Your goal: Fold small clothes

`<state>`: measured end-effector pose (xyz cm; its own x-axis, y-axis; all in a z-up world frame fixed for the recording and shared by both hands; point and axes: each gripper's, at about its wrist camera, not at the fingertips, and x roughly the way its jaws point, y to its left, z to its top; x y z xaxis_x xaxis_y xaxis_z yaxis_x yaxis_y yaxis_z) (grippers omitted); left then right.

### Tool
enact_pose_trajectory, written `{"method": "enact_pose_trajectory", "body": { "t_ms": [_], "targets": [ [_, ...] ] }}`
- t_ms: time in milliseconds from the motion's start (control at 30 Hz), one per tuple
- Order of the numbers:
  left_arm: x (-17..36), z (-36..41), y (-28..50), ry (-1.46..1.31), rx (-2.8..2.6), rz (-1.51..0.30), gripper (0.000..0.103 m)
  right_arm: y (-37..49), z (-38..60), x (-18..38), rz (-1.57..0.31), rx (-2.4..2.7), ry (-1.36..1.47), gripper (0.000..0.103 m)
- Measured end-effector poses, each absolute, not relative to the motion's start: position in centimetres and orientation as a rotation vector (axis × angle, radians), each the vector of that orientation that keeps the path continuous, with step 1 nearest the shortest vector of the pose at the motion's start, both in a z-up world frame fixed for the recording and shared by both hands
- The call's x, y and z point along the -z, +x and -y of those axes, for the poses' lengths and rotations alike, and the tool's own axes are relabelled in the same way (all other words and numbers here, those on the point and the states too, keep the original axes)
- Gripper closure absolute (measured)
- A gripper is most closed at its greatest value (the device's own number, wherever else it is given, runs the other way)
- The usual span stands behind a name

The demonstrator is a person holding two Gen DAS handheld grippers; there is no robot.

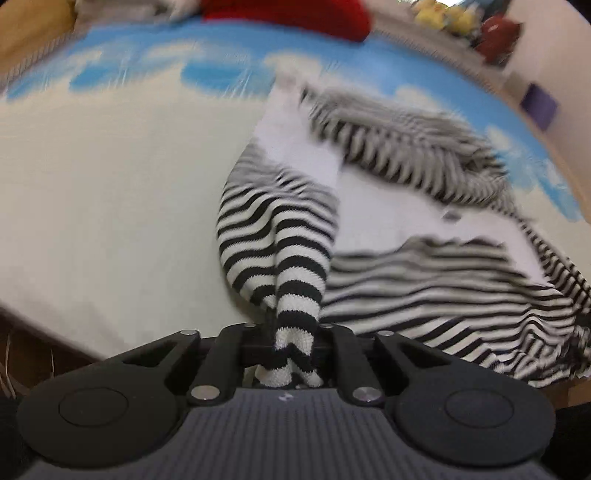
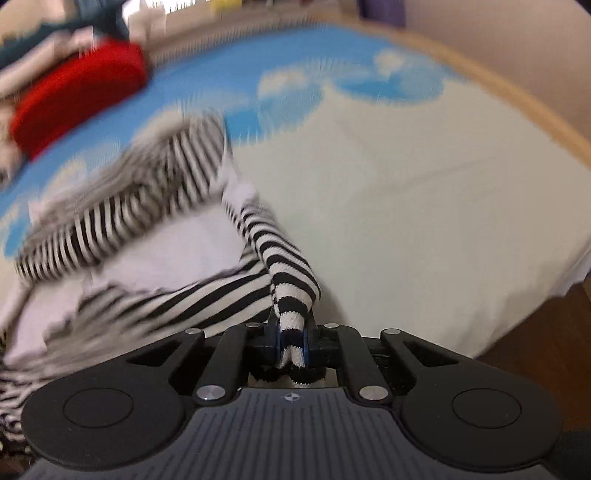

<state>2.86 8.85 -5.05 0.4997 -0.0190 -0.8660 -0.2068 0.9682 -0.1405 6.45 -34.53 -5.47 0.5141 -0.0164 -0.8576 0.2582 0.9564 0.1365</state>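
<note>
Striped top [image 1: 291, 258] btwn both jaws

We see a small black-and-white striped knit garment [image 1: 280, 236] [image 2: 236, 291] with a plain white inner side showing, rumpled and partly folded on the bed, two bunched ends lifted toward us, blurred.

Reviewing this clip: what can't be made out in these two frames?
- Striped garment: motion blur in both views smears its outline; which part each gripper pinches, left or right, cannot be told.
- Garment's lower edge: cut off by the frame corners and gripper bodies.
- Red item: blurred, cut by the left view's top edge; unidentifiable.
- Yellow things in the left view: too small, blurred.
- Bed front edge: partly hidden behind the grippers.
</note>
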Motion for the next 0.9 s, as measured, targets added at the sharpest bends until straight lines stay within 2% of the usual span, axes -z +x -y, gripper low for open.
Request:
{"method": "enact_pose_trajectory", "body": {
  "t_ms": [67, 133, 167, 200, 467, 500, 533, 567, 600, 733, 800, 867, 900],
  "targets": [
    [5.8, -9.5, 3.2, -0.273, -0.124, -1.077, 0.075, 6.6, 34.1, 6.3, -1.068, 0.170, 0.237, 0.088],
    [5.9, -9.4, 3.4, -0.266, -0.133, -1.081, 0.066, 6.7, 34.2, 6.9, -1.096, 0.188, 0.240, 0.079],
    [5.9, -9.1, 3.4, -0.257, -0.133, -1.082, 0.066, 6.7, 34.2, 7.1, -1.106, 0.196, 0.256, 0.072],
    [6.0, -8.8, 3.4, -0.250, -0.132, -1.089, 0.066, 6.7, 34.4, 7.4, -1.118, 0.202, 0.274, 0.069],
    [6.9, -8.3, 3.3, -0.218, -0.159, -1.130, 0.064, 6.3, 33.4, 7.9, -1.138, 0.182, 0.233, 0.070],
    [6.9, -8.2, 3.3, -0.211, -0.154, -1.129, 0.067, 6.3, 33.4, 7.9, -1.137, 0.178, 0.236, 0.075],
    [6.9, -8.1, 3.3, -0.206, -0.148, -1.127, 0.078, 6.2, 33.5, 7.8, -1.134, 0.173, 0.238, 0.080],
    [6.8, -8.0, 3.2, -0.206, -0.136, -1.120, 0.084, 6.2, 33.5, 7.7, -1.128, 0.166, 0.238, 0.087],
    [6.6, -8.0, 3.3, -0.207, -0.129, -1.111, 0.091, 6.2, 33.3, 7.4, -1.111, 0.162, 0.235, 0.089],
    [5.8, -7.7, 3.2, -0.201, -0.125, -1.073, 0.090, 5.9, 33.1, 5.9, -1.022, 0.125, 0.242, 0.090],
    [6.2, -8.0, 3.4, -0.221, -0.135, -1.097, 0.089, 6.0, 33.1, 6.1, -1.039, 0.132, 0.239, 0.089],
    [6.8, -8.0, 3.5, -0.232, -0.138, -1.134, 0.078, 6.2, 33.4, 6.9, -1.096, 0.151, 0.257, 0.083],
    [7.0, -8.0, 3.5, -0.224, -0.141, -1.143, 0.077, 6.2, 33.5, 7.5, -1.132, 0.154, 0.270, 0.081]
  ]
}}
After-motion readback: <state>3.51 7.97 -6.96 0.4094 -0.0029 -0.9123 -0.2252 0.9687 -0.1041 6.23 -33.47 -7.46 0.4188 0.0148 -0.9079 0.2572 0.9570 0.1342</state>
